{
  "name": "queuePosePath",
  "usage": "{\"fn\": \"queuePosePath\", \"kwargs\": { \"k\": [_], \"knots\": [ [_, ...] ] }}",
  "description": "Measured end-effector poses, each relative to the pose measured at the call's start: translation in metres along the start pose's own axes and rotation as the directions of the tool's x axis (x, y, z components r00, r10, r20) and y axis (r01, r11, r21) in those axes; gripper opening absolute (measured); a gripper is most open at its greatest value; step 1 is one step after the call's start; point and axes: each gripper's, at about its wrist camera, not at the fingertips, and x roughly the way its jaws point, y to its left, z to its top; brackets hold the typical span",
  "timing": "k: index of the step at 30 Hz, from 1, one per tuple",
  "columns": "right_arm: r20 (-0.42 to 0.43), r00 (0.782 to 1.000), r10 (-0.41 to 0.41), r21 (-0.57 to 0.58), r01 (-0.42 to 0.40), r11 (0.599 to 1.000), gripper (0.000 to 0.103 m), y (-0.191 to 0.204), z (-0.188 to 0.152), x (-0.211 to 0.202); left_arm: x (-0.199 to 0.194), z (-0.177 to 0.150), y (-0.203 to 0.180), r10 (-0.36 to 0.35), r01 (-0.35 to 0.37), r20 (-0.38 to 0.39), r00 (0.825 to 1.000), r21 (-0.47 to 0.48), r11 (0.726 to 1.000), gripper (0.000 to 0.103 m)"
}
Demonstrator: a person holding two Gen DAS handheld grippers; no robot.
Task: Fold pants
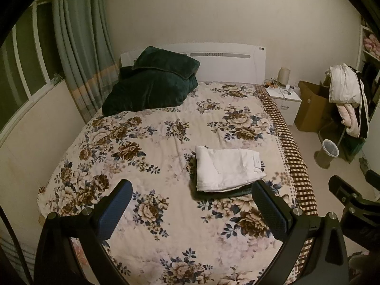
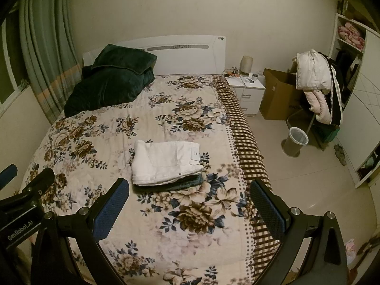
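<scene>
**Pants folded and stacked; both grippers clear**

The white pants lie folded in a flat rectangle on the bed, toward its right edge, resting on a dark folded garment. That looks like a pile being built within reach. The right gripper and left gripper hang above the near bedspread, jaws spread wide, grasping nothing, well apart from the stack. The fold appears finished. A green blanket sits by the headboard.
</scene>
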Motion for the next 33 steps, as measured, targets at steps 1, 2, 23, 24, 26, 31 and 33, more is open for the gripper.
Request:
{"fn": "queuePosePath", "kwargs": {
  "k": [1,2,23,24,26,31,33],
  "knots": [
    [-0.001,1.000,0.001,0.000,-0.001,1.000,0.103,0.000,0.000,0.000,-0.001,0.001,0.000,0.004,-0.004,0.003,1.000,-0.001,1.000,0.103],
    [-0.001,1.000,0.001,-0.001,-0.001,1.000,0.103,0.001,0.000,-0.001,-0.002,0.002,0.000,0.000,0.000,0.005,1.000,-0.001,1.000,0.103],
    [0.006,1.000,-0.005,0.001,0.005,1.000,0.103,0.003,0.001,-0.009,-0.009,0.001,-0.004,0.002,-0.002,0.013,1.000,0.011,1.000,0.103],
    [0.007,1.000,-0.007,0.002,0.006,1.000,0.103,0.003,0.001,-0.011,-0.009,0.002,-0.004,-0.001,0.001,0.011,1.000,0.009,1.000,0.103],
    [0.007,1.000,-0.007,0.006,0.007,1.000,0.103,0.001,0.002,-0.014,-0.010,0.001,-0.005,-0.001,0.001,0.010,1.000,0.009,1.000,0.103],
    [0.005,1.000,-0.010,0.004,0.010,1.000,0.103,0.000,0.000,-0.016,-0.010,0.000,-0.005,-0.001,0.001,0.012,1.000,0.009,1.000,0.103],
    [0.005,1.000,-0.012,0.004,0.012,1.000,0.103,0.000,-0.001,-0.019,-0.011,0.000,-0.005,0.000,0.000,0.012,1.000,0.009,1.000,0.103]
  ]
}}
